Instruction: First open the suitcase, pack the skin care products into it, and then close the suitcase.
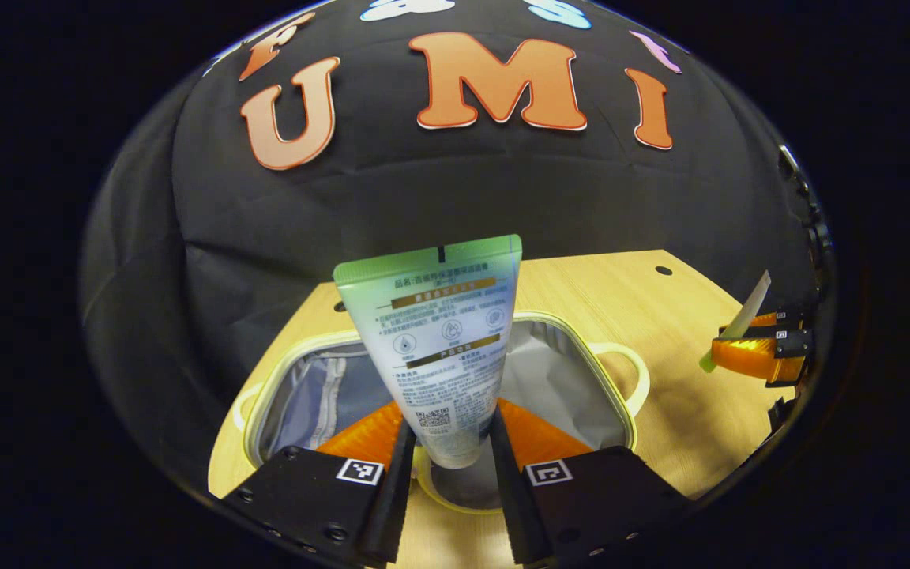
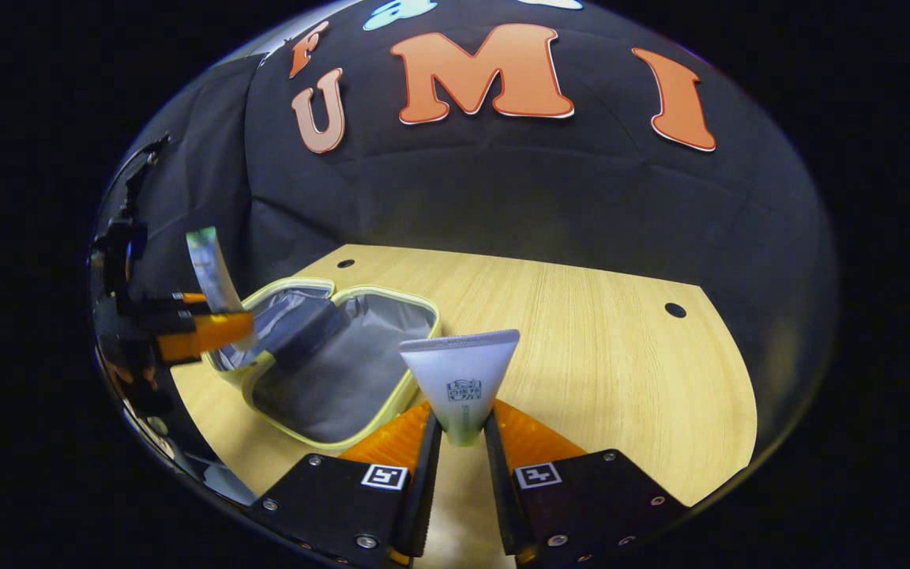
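- The left gripper (image 1: 450, 462) clamps a large green-and-white plastic tube (image 1: 439, 348) at its cap end, long axis upright, crimped end up.
- Directly beyond and below it lies the open pale-green suitcase (image 1: 617, 395) with grey lining, on the wooden table (image 1: 684, 395).
- The right gripper (image 2: 463, 431) pinches a small white squeeze tube (image 2: 461, 371) upright; the suitcase sits to its left, toward the table's left edge, so the left gripper is nearer.

Tube (image 1: 443, 356) cap hidden behind tongs (image 1: 450, 462)

Two skin-care tubes (image 1: 439, 348) (image 2: 461, 379), one open suitcase (image 1: 573, 348) (image 2: 344, 379), two tools (image 1: 450, 466) (image 2: 461, 442), one wooden table (image 2: 597, 356).
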### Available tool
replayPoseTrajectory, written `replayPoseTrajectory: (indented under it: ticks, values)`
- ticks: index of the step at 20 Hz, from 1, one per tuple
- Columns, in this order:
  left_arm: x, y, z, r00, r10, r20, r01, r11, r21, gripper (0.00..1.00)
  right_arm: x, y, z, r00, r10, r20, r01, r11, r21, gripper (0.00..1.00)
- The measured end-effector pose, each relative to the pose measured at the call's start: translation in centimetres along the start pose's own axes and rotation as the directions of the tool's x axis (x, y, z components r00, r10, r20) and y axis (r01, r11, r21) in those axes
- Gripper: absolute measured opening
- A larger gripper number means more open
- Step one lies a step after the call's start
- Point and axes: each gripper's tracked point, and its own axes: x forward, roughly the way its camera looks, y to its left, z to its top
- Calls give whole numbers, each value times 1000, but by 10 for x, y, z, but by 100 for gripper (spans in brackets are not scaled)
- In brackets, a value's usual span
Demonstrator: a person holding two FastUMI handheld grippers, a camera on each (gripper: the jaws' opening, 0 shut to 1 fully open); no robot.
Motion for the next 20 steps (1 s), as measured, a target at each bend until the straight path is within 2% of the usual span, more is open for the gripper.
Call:
replayPoseTrajectory:
  ticks: [7, 9, 13, 16, 17, 18, 20]
  values:
    - [40, -1, -31, 980, -152, -126, 149, 988, -26, 52, 6, 48, 33, 999, -31, 33, 31, 999, -22, 36]
    - [52, -5, -43, 964, -196, -180, 193, 981, -34, 52, 13, 58, 27, 998, -54, 9, 55, 998, -22, 36]
    - [67, -14, -68, 912, -259, -317, 254, 965, -58, 51, 25, 80, 14, 996, -73, -54, 75, 997, 35, 35]
    - [73, -21, -71, 889, -274, -366, 273, 960, -57, 51, 32, 96, 12, 995, -47, -83, 50, 998, 42, 36]
    - [73, -20, -76, 874, -251, -416, 254, 966, -50, 51, 37, 99, 9, 995, -35, -95, 38, 999, 31, 36]
    - [75, -21, -76, 876, -235, -422, 231, 971, -60, 51, 40, 99, 8, 993, -24, -112, 27, 999, 22, 36]
    - [83, -24, -86, 858, -206, -470, 187, 978, -87, 50, 45, 95, 9, 992, -10, -128, 13, 1000, 24, 35]
